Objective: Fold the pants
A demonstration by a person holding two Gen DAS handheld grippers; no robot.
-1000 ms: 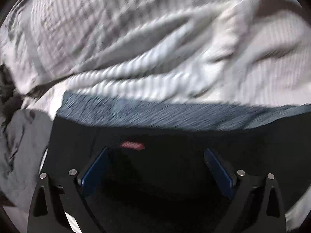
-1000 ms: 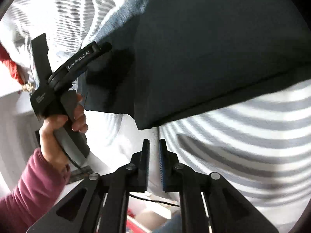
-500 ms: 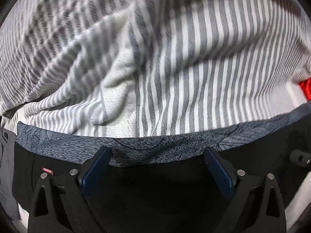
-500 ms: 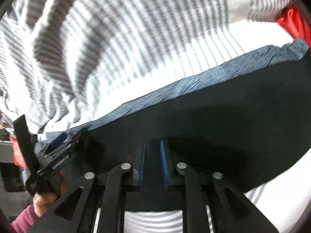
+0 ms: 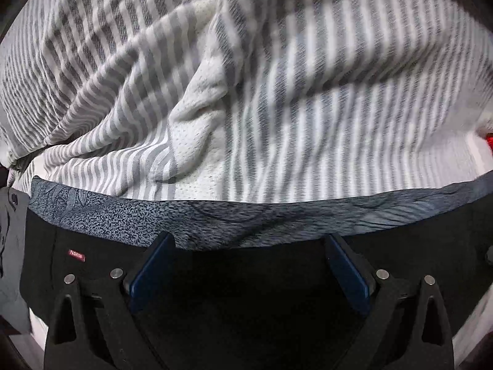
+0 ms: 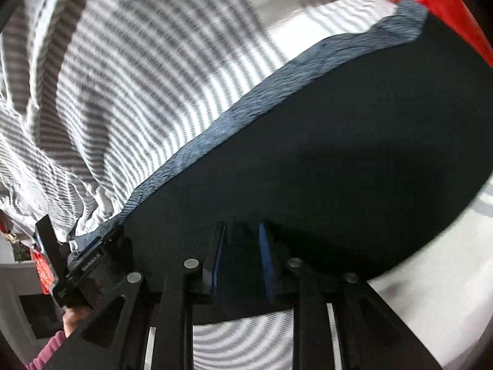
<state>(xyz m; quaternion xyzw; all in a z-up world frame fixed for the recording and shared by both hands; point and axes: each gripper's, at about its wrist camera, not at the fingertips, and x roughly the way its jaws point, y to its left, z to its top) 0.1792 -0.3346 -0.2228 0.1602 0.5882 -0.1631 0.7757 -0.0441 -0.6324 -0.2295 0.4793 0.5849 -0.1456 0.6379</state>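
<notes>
Striped grey-and-white bedding (image 5: 277, 117) covers the whole work surface, rumpled into soft ridges. Nearest in the left wrist view, the left gripper (image 5: 248, 265) stands with its blue-padded fingers (image 5: 148, 273) spread wide, nothing between them, hovering over the black pants (image 5: 246, 302) that lie flat just beneath it. A small red label (image 5: 76, 255) sits on the dark cloth to the left of that gripper, and a grey garment (image 5: 10, 246) lies at the pants' left edge. Beyond the fingers runs the mottled blue-grey waistband (image 5: 240, 219), stretched across the bedding. In the right wrist view, the right gripper (image 6: 242, 259) has its fingers drawn narrow around a fold of the pants' near edge, pinching the black cloth. Farther off at the far corner of the waistband, red fabric (image 6: 431, 3) shows against the stripes.
</notes>
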